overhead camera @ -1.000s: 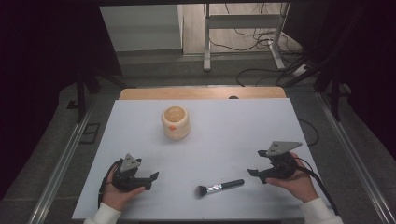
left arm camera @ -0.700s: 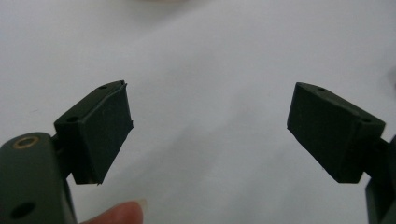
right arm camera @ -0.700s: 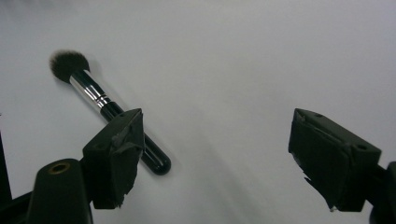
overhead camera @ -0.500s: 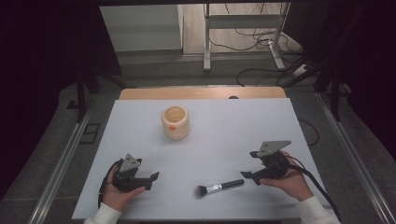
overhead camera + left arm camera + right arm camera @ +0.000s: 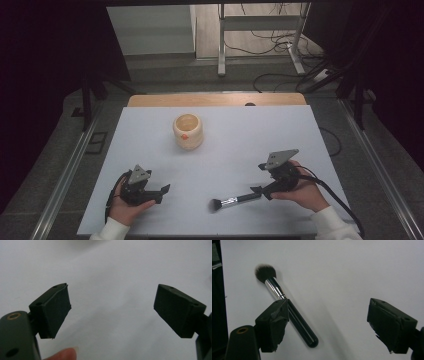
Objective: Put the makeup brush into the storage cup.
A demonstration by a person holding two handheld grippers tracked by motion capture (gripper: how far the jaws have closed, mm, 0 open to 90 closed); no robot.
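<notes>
At the near edge of the white table (image 5: 300, 130), the person's left hand (image 5: 125, 210) holds the left gripper (image 5: 161, 192) low over the surface at the near left, its jaws spread wide and holding nothing; in the left gripper view they stand far apart over bare white tabletop, with a fingertip (image 5: 63, 354) showing at the bottom. At the near right, the right hand (image 5: 302, 192) holds the right gripper (image 5: 260, 177), which points toward the middle of the table with its jaws wide open and nothing clamped between them. The makeup brush (image 5: 235, 200) lies flat on the table just in front of this gripper, its black handle end closest to the jaws and its dark bristle head pointing away toward the near centre. In the right gripper view the makeup brush (image 5: 294, 317) lies slanted: the rounded end of the handle sits inside the gap between the jaws, close to the left-hand jaw, the handle runs right beside that jaw's pad, and the silver ferrule and bristle head extend beyond the jaw tips. Whether the pad touches the handle cannot be told. The other jaw stands well apart from the brush. Farther back, near the middle of the table and well apart from both grippers, stands a cream-coloured round pot (image 5: 188, 131), upright with its opening facing up. Beyond the far edge of the table a wooden strip (image 5: 215, 99) runs across.
</notes>
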